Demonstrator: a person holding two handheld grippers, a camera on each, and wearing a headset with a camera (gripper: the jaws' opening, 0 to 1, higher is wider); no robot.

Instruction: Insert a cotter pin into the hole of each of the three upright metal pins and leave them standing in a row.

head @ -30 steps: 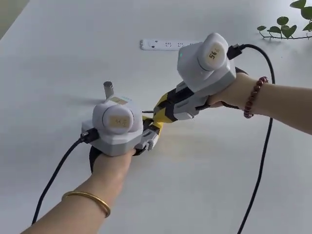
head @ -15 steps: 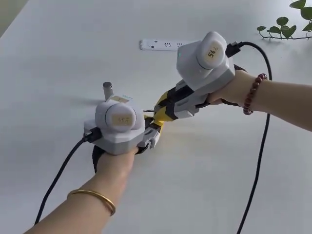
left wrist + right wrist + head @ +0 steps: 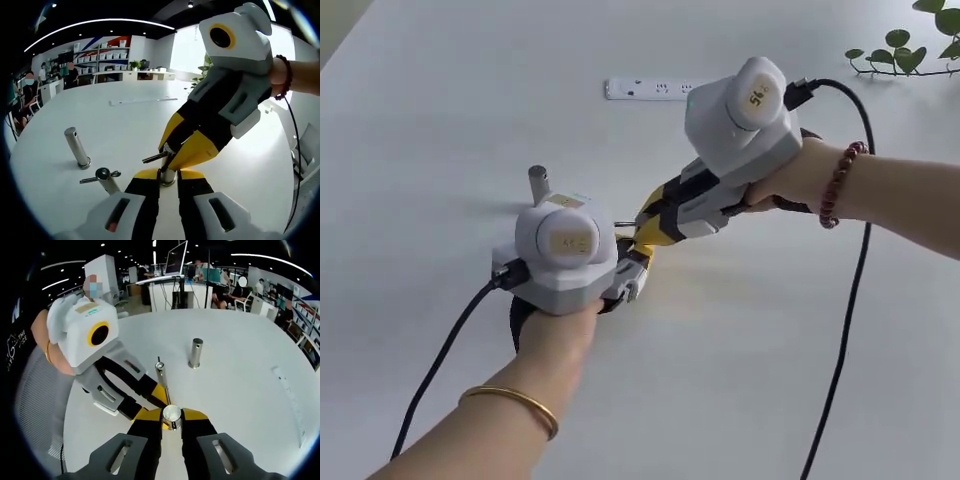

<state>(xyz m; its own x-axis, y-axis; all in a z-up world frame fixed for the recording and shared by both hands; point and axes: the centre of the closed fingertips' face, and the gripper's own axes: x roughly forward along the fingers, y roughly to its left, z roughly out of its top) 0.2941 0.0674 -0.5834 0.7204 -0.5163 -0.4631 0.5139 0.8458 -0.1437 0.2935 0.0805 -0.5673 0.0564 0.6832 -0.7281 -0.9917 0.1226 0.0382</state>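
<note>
White bench (image 3: 440,120), bare pin (image 3: 77,146) and cottered pin (image 3: 106,179) standing near. Left gripper (image 3: 168,181) jaws pinch third pin (image 3: 167,175); right gripper (image 3: 169,154) jaws pinch cotter pin (image 3: 154,158) at its top. Our worry: hole misaligned, cotter skids off, third pin twists in grip.

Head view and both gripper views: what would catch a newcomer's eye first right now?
The two tongs meet nose to nose: the left tongs clamp a metal pin, while the right tongs hold a cotter pin right by its top. Just left of them in the left gripper view, a second pin already carries its own cotter pin, and a third pin stands bare.
</note>
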